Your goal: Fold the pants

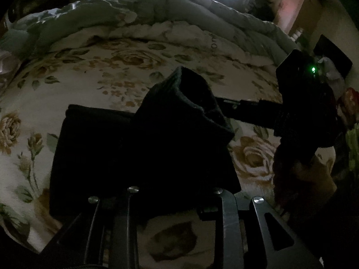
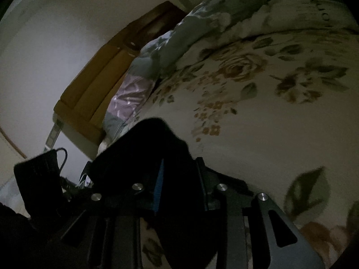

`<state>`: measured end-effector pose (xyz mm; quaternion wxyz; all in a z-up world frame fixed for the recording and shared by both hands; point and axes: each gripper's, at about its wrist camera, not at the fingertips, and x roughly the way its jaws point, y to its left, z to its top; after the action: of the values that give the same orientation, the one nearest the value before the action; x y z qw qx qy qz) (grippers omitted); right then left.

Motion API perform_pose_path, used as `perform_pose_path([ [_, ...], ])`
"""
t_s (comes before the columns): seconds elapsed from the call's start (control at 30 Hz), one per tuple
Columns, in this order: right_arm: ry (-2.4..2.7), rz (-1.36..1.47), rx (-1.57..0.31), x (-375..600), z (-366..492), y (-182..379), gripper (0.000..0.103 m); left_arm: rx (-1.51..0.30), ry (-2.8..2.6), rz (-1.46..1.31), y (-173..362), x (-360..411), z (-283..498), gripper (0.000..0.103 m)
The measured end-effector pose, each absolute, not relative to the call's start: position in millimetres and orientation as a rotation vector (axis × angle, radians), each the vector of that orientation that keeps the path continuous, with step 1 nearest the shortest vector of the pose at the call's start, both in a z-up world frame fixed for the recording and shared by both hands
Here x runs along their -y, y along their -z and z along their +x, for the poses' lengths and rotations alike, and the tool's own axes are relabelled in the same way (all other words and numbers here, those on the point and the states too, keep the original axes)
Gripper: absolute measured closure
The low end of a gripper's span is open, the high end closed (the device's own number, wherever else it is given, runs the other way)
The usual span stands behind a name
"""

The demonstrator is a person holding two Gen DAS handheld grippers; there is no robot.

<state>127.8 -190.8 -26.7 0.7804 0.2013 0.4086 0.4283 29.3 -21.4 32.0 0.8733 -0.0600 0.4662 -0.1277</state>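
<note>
One pair of black pants (image 1: 116,157) lies on the bed (image 1: 94,85), partly folded into a thick dark slab over the flowered bedspread (image 2: 258,116). Fabric is matte, fuzzy at the edges, almost no detail in the dim light. One end of the pants stands up off the slab as a bunched, open-mouthed fold, its rim soft and rounded.

Left hand-held gripper (image 1: 172,199) sits at the near edge of the slab; its jaws stand a bit apart with cloth between them, but whether the pads press on the cloth cannot be told, too dark.

Right hand-held gripper (image 2: 179,179) has the raised fold between its fingers. A blue pad (image 2: 158,188) shows on the inner face of one finger, with black cloth right against it. Jaws look partly apart; a firm pinch cannot be told. In the left view this gripper (image 1: 221,103) reaches in from the right, a green light (image 1: 313,69) on its body.

Rumpled quilt (image 1: 157,11) is heaped along the far side of the bed. Wooden headboard (image 2: 98,85) stands against the wall.
</note>
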Motion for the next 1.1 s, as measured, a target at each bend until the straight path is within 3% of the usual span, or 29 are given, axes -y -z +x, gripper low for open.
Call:
perform_pose_path([
  [0.33, -0.864, 0.449, -0.873, 208.7, 112.0, 19.6, 0.072, -0.98, 0.31, -0.127, -32.5, 24.9, 21.0, 0.073],
  [0.4, -0.838, 0.441, -0.877, 208.9, 107.3, 18.3, 0.065, -0.979, 0.324, -0.124, -33.5, 26.2, 18.0, 0.067],
  [0.43, -0.82, 0.437, -0.88, 209.5, 105.4, 17.6, 0.053, -0.978, 0.335, -0.126, -34.2, 26.7, 16.2, 0.063],
  [0.47, -0.798, 0.436, -0.881, 211.1, 103.0, 17.4, 0.038, -0.976, 0.353, -0.132, -35.2, 26.7, 14.2, 0.051],
  [0.5, -0.778, 0.447, -0.882, 213.5, 100.4, 17.0, 0.031, -0.979, 0.376, -0.145, -36.0, 26.8, 12.8, 0.041],
  [0.57, -0.758, 0.487, -0.861, 219.7, 93.6, 14.3, 0.022, -0.98, 0.425, -0.169, -39.0, 27.6, 8.6, 0.039],
  [0.83, -0.643, 0.528, -0.834, 228.4, 73.3, 2.4, 0.007, -0.942, 0.449, -0.174, -54.3, 13.6, -6.1, 0.034],
  [1.1, -0.584, 0.47, -0.882, 210.6, 59.5, 2.6, 0.006, -0.939, 0.349, -0.259, -54.9, -38.2, 2.3, 0.033],
])
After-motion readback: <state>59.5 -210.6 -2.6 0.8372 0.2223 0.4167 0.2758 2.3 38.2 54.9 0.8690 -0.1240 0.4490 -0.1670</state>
